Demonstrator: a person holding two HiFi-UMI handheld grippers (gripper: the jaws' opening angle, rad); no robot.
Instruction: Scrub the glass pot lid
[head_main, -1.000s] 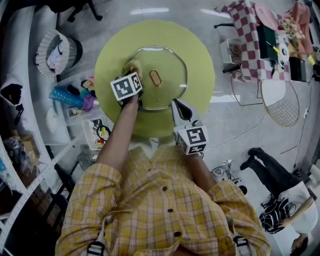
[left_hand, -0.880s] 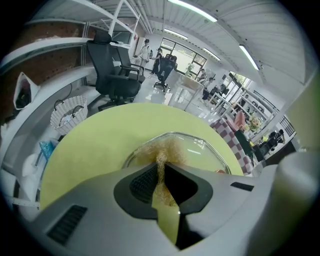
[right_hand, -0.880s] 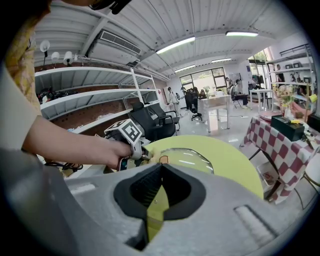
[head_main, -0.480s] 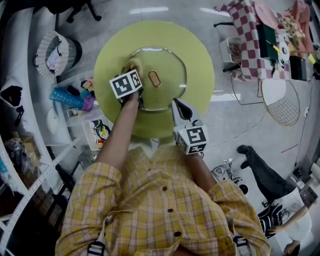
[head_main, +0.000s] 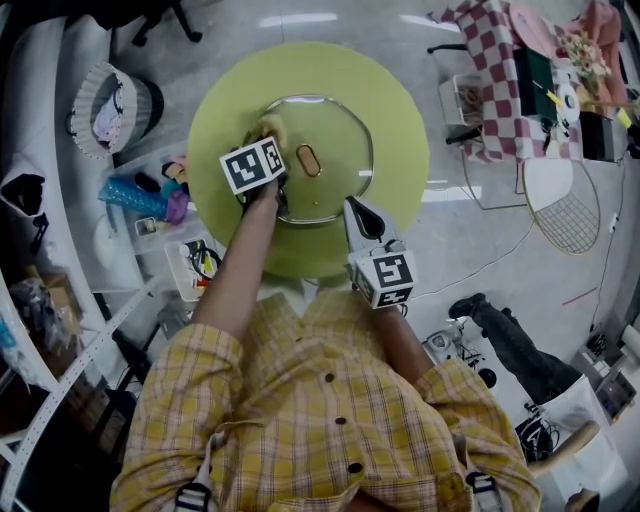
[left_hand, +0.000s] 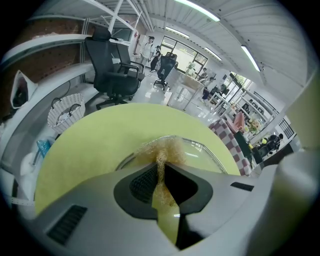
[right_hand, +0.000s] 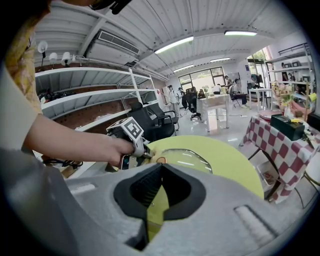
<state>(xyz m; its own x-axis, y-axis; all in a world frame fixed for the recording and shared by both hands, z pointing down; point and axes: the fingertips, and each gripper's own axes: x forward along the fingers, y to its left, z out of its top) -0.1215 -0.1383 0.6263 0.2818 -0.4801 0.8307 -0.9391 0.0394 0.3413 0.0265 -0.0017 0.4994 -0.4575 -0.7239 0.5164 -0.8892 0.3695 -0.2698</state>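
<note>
A round glass pot lid (head_main: 335, 125) with an oval knob (head_main: 308, 160) lies flat on a round yellow-green table (head_main: 400, 90). My left gripper (head_main: 268, 143) is shut on a golden mesh scrubber (head_main: 265, 128) and presses it on the lid's left part. In the left gripper view the scrubber (left_hand: 162, 150) bunches out past the jaws onto the lid (left_hand: 202, 152). My right gripper (head_main: 362, 212) sits at the lid's near right rim, jaws together with nothing between them. The right gripper view looks over the lid (right_hand: 185, 157) toward the left gripper (right_hand: 142, 154).
A white wire basket (head_main: 110, 100) and bins of clutter (head_main: 165, 190) stand left of the table. A checkered table (head_main: 495, 80) and a wire rack (head_main: 565, 215) are at the right. A person's legs (head_main: 510, 340) show at the lower right.
My left gripper with the scrubber has shifted only slightly on the lid. The right gripper has stayed put. The person at the lower right has walked further left.
</note>
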